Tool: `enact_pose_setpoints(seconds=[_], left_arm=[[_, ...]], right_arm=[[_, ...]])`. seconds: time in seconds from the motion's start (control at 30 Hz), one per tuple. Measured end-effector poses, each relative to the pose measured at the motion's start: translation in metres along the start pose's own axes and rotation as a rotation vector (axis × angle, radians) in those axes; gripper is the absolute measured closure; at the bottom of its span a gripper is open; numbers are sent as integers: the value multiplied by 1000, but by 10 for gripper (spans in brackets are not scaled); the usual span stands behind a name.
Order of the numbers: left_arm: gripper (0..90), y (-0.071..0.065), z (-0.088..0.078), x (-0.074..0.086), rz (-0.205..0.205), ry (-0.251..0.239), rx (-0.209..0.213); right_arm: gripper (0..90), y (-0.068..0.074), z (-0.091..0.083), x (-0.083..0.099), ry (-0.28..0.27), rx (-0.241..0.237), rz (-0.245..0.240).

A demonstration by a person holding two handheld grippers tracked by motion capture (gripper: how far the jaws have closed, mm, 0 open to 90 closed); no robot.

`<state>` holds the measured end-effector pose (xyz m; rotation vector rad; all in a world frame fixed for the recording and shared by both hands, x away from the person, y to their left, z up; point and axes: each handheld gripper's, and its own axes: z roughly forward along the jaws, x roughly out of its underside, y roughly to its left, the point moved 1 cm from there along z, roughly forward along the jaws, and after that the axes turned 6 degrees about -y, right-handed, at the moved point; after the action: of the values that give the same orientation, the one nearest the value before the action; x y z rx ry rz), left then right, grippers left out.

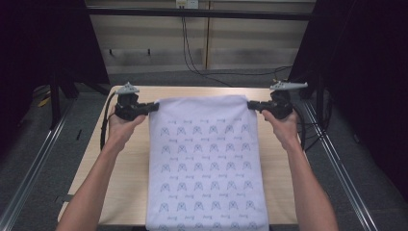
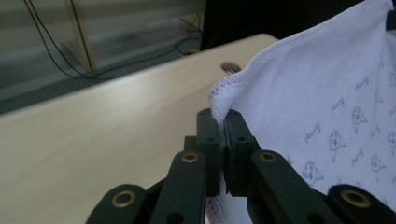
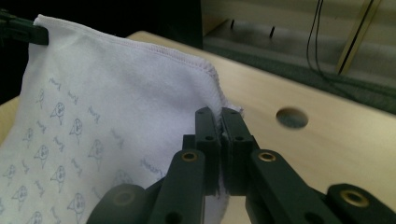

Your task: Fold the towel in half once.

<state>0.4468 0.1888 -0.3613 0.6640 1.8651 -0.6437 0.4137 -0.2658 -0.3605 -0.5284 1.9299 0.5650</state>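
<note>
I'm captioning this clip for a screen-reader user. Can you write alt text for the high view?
A person's left claw and right claw each pinch a far corner of a white printed cloth, holding its far edge stretched between them. The rest of the cloth lies down the middle of a light wooden table.

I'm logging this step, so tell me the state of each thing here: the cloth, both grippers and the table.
white patterned cloth: spread flat, far edge lifted off the table and stretched between the grippers, near edge hanging over the table's front.
left gripper: shut on the cloth's far left corner.
right gripper: shut on the cloth's far right corner.
wooden table: mostly covered by the cloth.
</note>
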Motion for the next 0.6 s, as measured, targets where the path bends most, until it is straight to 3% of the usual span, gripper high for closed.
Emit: enact_pose_setpoints(seconds=[0.17,0.27,0.33,0.4,0.53,0.6], left_arm=[[870,-3,-15,-51,32,-99,-20],[869,-8,-21,-69,40,-145,-9],[870,-15,-24,-66,39,-154,3],[870,-23,-26,-54,57,-140,25],[870,-42,-37,-24,50,-128,100],[869,-56,-46,-6,76,-107,121]], right_arm=[[870,-3,-12,-56,-72,20,-43],[871,-1,-24,-81,-134,26,-56],[870,5,-32,-85,-154,13,-75],[870,10,-43,-77,-148,3,-98],[870,16,-62,-43,-101,-11,-110],[870,21,-72,-23,-89,-28,-90]])
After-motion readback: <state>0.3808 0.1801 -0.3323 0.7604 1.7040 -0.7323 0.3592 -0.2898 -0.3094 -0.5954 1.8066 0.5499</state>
